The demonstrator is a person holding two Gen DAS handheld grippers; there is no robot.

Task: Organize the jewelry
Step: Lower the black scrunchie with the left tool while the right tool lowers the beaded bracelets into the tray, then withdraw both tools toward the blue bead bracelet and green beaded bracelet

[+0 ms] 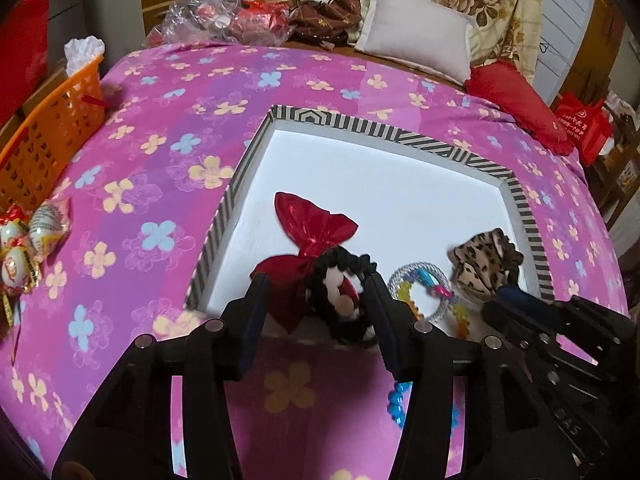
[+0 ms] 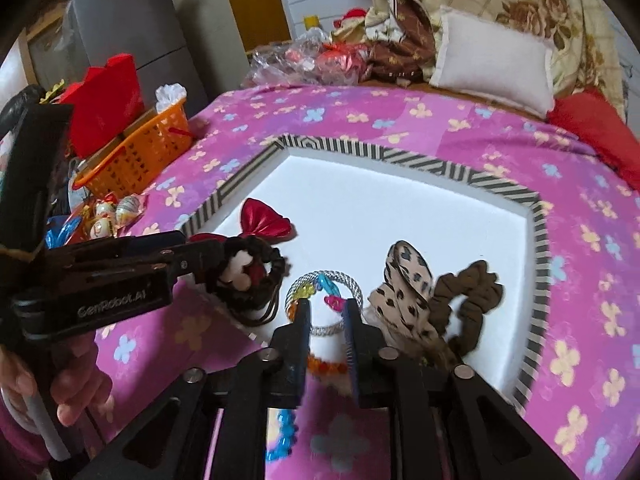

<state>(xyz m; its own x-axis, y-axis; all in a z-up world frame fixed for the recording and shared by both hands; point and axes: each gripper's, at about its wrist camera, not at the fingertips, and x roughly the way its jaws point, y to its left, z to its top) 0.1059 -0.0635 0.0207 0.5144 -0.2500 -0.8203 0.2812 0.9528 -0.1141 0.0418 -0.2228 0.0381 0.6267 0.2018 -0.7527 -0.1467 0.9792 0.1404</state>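
Observation:
A white tray with a striped rim (image 1: 480, 162) (image 2: 536, 240) lies on the pink flowered bed cover. In it are a red bow (image 1: 312, 224) (image 2: 266, 220), a black scrunchie with a white and red plush (image 1: 344, 264) (image 2: 256, 272), a silver bracelet with coloured beads (image 1: 424, 280) (image 2: 324, 280), a leopard-print hair tie (image 1: 480, 264) (image 2: 404, 280) and a brown scrunchie (image 2: 468, 296). My left gripper (image 1: 316, 296) (image 2: 216, 256) stands open with the black scrunchie between its fingers. My right gripper (image 2: 326, 312) is open over the silver bracelet, whose band lies between the fingers.
A blue bead string (image 1: 396, 400) (image 2: 284, 432) lies on the cover in front of the tray. An orange basket (image 1: 52, 132) (image 2: 140, 152) and wrapped sweets (image 1: 28, 240) sit at the left. Pillows (image 1: 416, 44) and bags are piled at the far end. A hand (image 2: 76, 388) holds the left gripper.

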